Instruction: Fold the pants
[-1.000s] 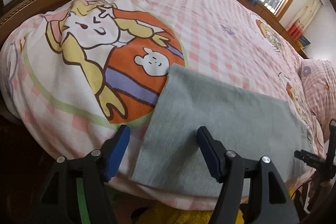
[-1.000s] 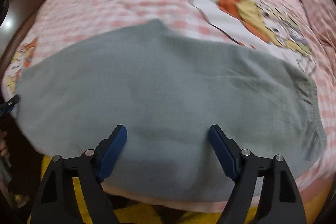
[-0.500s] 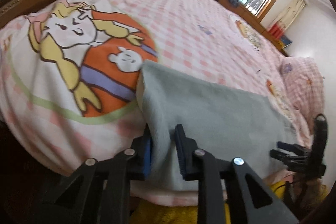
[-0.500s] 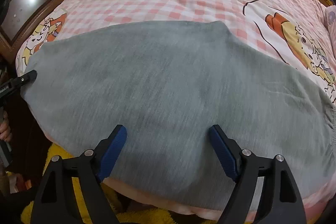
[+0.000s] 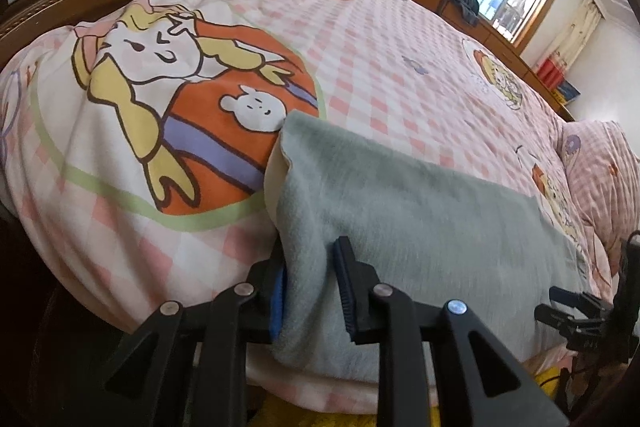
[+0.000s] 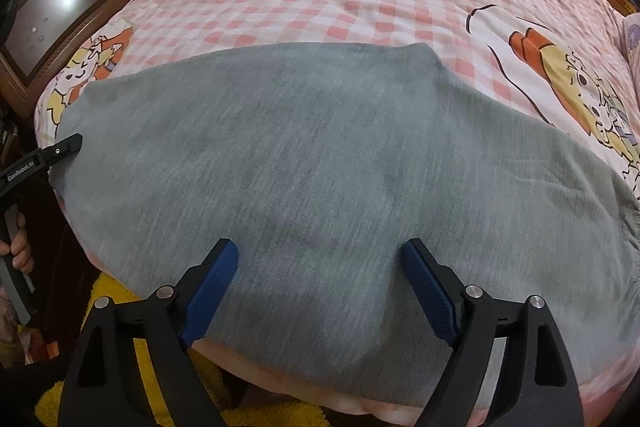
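Left wrist view: grey pants (image 5: 420, 227) spread flat on bed (image 5: 360, 39), along near edge of pink checked quilt w/ cartoon prints. Left tongs (image 5: 310, 291) clamped on pants' near left corner, cloth bunched between blue pads, having just closed down on it. Corner fabric lifted slightly, pale inner side showing at the hem end. Right tongs visible as dark frame at far right, just beside pants' other end. Window & curtains well beyond the pants, at far side of bed.

Right wrist view: pants (image 6: 340, 167) fill mid-frame, one leg laid over the other, gathered waistband at right end. Right tongs (image 6: 320, 291) spread wide above near edge of pants, pads apart, nothing pinched. Left tongs' tip (image 6: 60, 151) at pants' far left corner; a hand (image 6: 18, 247) on the handle below.

Handling, judged: soft, light knit, prob. fleecy; limp, will sag & drape when lifted, not slippery, not fragile. Best hold: near-edge corners, pinching both layers together so the fold carries evenly.
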A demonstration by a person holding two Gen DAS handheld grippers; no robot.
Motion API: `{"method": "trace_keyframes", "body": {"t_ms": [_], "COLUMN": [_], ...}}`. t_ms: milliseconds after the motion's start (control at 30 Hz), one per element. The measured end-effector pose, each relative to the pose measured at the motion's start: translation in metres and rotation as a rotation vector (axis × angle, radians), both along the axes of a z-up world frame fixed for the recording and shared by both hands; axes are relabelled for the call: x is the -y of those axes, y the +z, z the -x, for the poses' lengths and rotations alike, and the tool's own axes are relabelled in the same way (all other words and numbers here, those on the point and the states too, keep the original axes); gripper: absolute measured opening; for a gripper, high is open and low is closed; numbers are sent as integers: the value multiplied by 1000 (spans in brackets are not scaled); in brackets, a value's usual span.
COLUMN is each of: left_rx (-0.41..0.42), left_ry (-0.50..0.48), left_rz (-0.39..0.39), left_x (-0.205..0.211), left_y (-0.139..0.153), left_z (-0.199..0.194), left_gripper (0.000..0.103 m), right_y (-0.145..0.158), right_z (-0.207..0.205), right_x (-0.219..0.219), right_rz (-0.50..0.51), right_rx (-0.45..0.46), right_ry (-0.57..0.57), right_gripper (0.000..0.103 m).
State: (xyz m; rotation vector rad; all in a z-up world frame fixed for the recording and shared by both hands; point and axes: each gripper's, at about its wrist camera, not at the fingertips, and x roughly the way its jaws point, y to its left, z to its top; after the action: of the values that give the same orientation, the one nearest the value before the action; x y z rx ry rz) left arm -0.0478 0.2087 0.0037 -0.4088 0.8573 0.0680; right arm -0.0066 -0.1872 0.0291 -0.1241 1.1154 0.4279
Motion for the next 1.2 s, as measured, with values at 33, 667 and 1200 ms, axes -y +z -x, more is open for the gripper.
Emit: {"method": "trace_keyframes", "body": {"t_ms": [33,667,1200], "left_rx": [0,154,-3], "left_ry": [1,-157,-373], "left_rz": [-5,59,36], "left_x": [1,63,178], "left_y": [1,85,44], "left_z": [0,9,-31], "left_gripper": [23,9,10], "right_y": [1,24,11], "right_z": [0,10,8], "right_x": [1,54,74], "right_rz": [-6,-78,-103], "right_rx": [0,23,-18], "right_ry": [-2,-140,-204], "right_gripper": [86,82,82]}}
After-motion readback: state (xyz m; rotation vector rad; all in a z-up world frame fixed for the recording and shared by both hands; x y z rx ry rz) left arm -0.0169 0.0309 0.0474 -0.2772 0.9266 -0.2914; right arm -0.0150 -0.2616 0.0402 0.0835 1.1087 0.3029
